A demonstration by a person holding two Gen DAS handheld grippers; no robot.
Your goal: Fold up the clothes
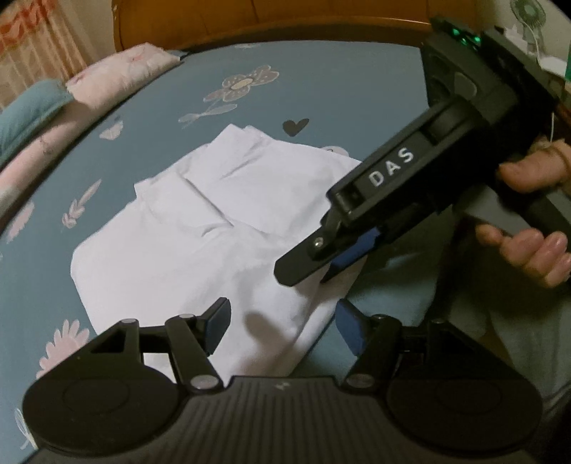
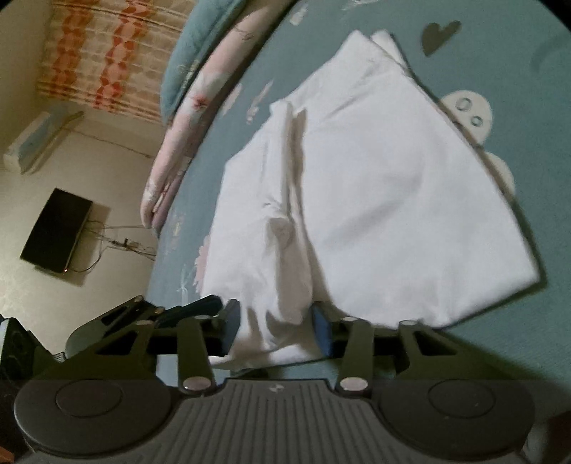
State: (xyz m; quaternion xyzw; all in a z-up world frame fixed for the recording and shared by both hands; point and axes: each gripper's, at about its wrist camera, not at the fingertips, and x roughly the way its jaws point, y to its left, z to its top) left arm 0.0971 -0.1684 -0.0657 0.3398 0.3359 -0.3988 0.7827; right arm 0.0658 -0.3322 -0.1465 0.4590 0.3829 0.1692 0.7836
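The white garment (image 1: 200,228) lies folded on the bed sheet (image 1: 321,89), a blue sheet printed with flowers and a dark heart (image 1: 295,126). One narrower fold lies across its far half. It covers part of a pale printed figure (image 2: 471,110) on the sheet.

Along the bed's far edge lie a pink floral quilt (image 1: 117,75) and a teal pillow (image 1: 28,107), with a wooden headboard (image 1: 249,21) behind them. An orange-patterned curtain (image 2: 107,57) hangs beyond. A small fan (image 1: 528,14) shows at the top corner of the left wrist view.

The left tool (image 1: 283,328) hangs over the garment's near edge with its jaws wide apart and nothing between them.

The right tool (image 1: 307,275) crosses in from the side and blocks the garment's near right corner in the left wrist view. A right hand (image 1: 528,228) grips its handle, and the rest of the person is cut off. In its own view the jaws stand apart, with the bunched near hem of the garment between the pads (image 2: 323,328). The hem is blurred there, so it cannot be told whether the pads press on it.

A dark flat rectangular device (image 2: 57,232) with trailing cables sits against a pale wall. It is too dim to name.
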